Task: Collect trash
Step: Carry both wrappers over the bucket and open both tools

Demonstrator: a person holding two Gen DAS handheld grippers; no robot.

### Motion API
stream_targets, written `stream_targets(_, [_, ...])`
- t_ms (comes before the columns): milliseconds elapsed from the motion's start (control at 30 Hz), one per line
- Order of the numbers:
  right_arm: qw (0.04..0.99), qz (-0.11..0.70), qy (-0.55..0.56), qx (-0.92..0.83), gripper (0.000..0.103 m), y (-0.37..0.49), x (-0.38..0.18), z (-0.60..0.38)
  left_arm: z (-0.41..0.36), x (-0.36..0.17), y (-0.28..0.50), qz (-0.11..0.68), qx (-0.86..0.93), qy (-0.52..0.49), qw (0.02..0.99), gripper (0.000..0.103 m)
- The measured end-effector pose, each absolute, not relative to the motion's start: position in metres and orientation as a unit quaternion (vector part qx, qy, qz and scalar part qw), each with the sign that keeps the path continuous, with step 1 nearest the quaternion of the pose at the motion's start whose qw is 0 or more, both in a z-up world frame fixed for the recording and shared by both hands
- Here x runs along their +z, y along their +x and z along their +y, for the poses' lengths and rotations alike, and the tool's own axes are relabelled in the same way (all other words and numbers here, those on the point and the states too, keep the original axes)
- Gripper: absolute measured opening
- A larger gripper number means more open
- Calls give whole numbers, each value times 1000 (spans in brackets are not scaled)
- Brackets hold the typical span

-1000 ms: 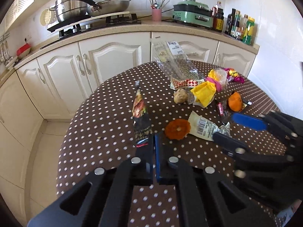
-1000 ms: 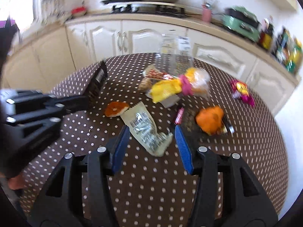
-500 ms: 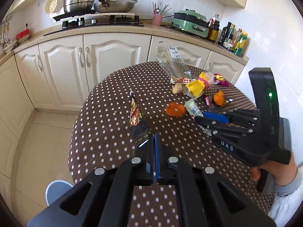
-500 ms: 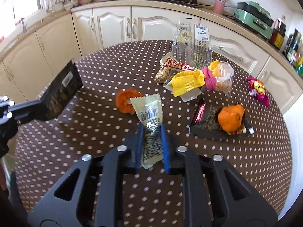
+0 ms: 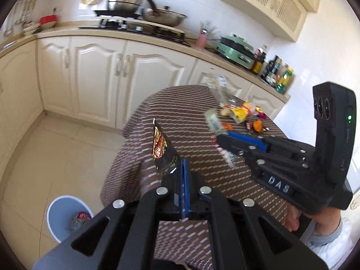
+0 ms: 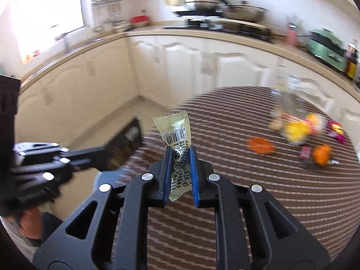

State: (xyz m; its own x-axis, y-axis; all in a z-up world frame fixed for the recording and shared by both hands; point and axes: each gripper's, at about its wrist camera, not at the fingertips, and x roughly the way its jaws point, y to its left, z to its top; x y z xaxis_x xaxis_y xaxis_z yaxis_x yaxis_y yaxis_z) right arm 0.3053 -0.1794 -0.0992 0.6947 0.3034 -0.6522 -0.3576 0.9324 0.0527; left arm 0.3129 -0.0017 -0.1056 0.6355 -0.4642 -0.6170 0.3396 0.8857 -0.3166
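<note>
So the left gripper (image 5: pixel 182 166) is clamped tight on a black snack wrapper (image 5: pixel 163 151), holding it up off the near edge of the polka-dot table (image 5: pixel 186 112). The right gripper (image 6: pixel 181 157) has just squeezed down on a pale barcode wrapper (image 6: pixel 177 135), also lifted clear of the table. Down on the floor, beside the table's near-left edge, sits a light blue bin (image 5: pixel 59 211) with some trash already inside. The rest of the litter, an orange peel (image 6: pixel 260 145) and a yellow wrapper (image 6: pixel 294 130), is toward the table's far side, pretty blurred.
</note>
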Motion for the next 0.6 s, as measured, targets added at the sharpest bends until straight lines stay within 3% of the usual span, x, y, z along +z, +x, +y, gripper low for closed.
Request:
stream_targets(333, [869,398,-33,291,15,323,-155,-8,154,-161,291,392,-111,-159,899,1])
stream_targets(600, [815,485,-47,315,15,347,-266,93,250,-261,297,456,-22,-227,860,1])
